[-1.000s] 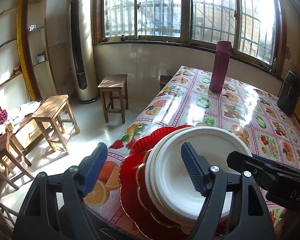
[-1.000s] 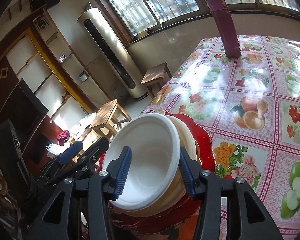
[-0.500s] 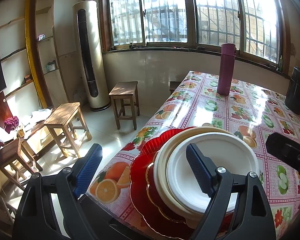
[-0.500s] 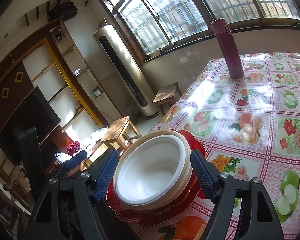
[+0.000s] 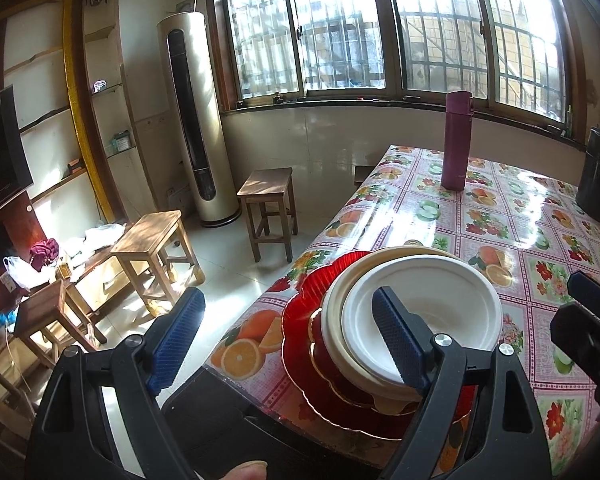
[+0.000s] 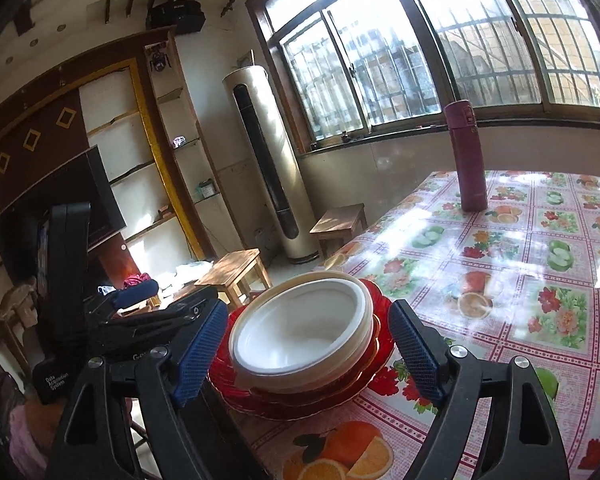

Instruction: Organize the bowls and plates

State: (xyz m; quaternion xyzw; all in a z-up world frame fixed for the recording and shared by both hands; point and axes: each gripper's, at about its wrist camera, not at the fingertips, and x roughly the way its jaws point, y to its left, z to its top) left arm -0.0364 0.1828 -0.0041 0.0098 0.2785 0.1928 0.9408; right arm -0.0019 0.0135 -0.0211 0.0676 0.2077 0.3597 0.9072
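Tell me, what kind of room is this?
Most likely the dining or living area of a home. A table with a fruit-print cloth holds stacked plates and bowls, wooden stools stand beside it, and a tall floor air conditioner stands by barred windows.

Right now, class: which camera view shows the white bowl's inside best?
The right wrist view: the white bowl sits unobstructed between the open fingers. In the left wrist view, a gripper finger covers part of the bowl.

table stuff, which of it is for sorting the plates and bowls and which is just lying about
For the job: white bowl, cream bowl under it, red plates at the bottom.

Lying about: purple flask, black container, wooden stools.
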